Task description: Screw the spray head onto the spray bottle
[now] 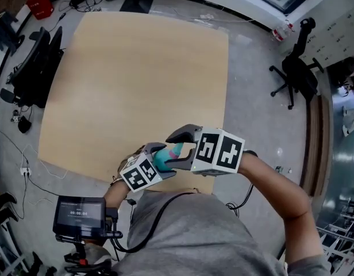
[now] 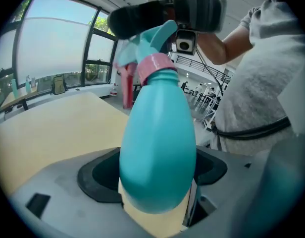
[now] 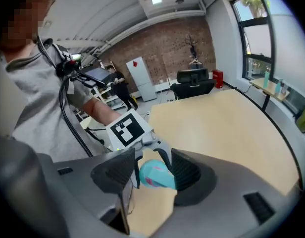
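The left claw point(image 2: 155, 176) is pinching the belly of the teal teardrop-shaped plastic spray bottle point(image 2: 157, 133), both pads pressing on it. It is holding the bottle in the air over the near edge of the pale wooden bench point(image 1: 137, 79). The teal spray head with pink collar point(image 2: 153, 58) is sitting on the bottle's neck. The right claw point(image 3: 151, 170) is standing spread around that head, its pads not gripping it. The cubes on both claws are showing black-and-white square markers point(image 1: 220, 149).

Bright daylight, fisheye-warped edges
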`<state>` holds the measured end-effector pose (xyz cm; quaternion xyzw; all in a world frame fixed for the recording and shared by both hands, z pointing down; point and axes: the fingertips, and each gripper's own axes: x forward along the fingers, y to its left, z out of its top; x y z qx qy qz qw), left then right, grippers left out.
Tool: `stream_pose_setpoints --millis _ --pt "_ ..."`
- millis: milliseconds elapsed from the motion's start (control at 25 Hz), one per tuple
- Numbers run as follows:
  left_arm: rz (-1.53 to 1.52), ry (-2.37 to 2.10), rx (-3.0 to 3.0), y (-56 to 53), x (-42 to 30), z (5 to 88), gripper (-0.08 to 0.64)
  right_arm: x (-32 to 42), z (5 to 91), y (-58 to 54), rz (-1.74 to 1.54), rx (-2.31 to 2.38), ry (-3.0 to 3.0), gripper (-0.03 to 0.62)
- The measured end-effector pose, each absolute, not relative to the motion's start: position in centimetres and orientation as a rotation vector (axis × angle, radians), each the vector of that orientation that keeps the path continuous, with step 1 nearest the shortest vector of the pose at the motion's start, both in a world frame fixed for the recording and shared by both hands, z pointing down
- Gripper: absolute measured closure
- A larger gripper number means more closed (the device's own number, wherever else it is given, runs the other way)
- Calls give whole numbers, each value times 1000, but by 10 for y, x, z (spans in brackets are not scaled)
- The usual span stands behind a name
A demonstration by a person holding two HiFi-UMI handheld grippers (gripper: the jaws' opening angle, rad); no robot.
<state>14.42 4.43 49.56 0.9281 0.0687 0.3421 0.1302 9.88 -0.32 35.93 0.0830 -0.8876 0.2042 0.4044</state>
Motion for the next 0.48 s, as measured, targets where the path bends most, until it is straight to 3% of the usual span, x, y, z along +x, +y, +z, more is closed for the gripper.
stream_pose_setpoints --millis 480 --pt "647 541 2648 93 128 425 155 96 304 37 103 -221 -2211 377"
